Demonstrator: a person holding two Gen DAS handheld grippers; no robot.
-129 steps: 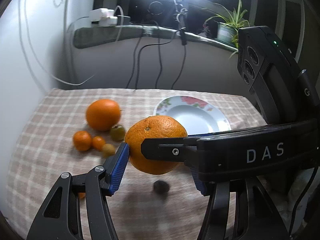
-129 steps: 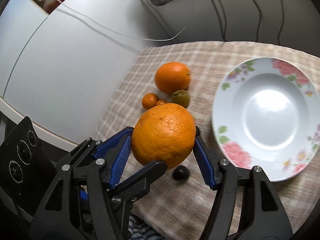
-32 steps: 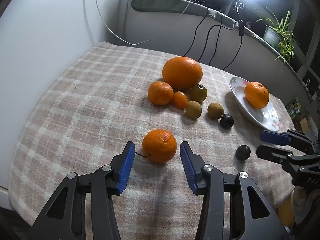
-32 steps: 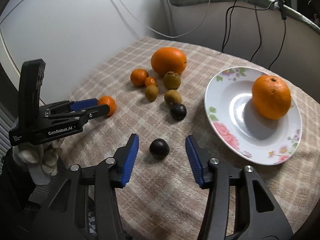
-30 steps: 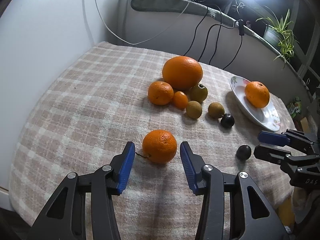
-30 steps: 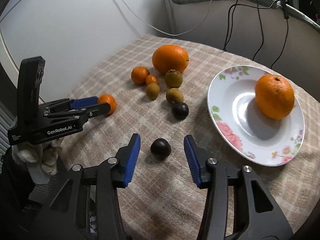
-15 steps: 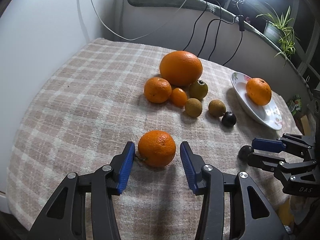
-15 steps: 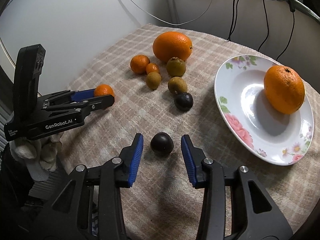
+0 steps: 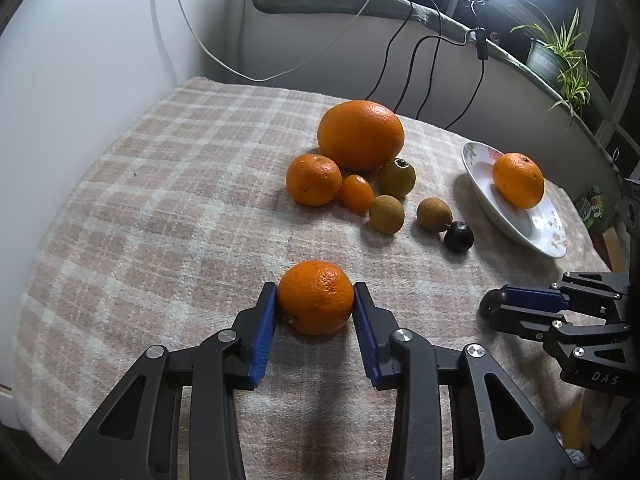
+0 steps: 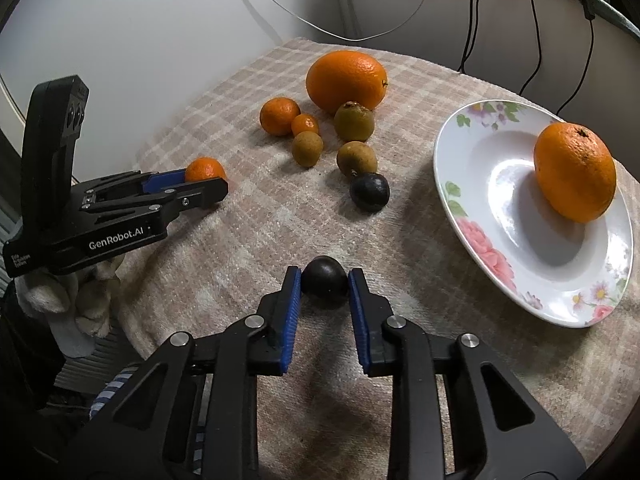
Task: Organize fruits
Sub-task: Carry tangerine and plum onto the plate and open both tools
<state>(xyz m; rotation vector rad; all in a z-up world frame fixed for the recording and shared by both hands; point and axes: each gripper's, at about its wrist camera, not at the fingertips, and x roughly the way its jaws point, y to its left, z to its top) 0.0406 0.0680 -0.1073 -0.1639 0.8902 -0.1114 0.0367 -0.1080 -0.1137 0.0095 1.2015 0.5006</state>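
Left gripper (image 9: 315, 300) clamped on a mandarin (image 9: 315, 297), blue pads touching both its sides, fruit resting on the checked cloth (image 9: 160, 208); right gripper (image 10: 324, 284) closed upon a dark plum (image 10: 324, 281), also on the cloth; beyond, a large orange (image 9: 360, 134) amid smaller fruits; another orange (image 10: 575, 172) lying in the floral plate (image 10: 480, 232) at right.

Both the left gripper (image 9: 315, 307) and the right gripper (image 10: 325, 285) are black, with ribbed blue pads (image 9: 265, 330), silver screws and white lettering.
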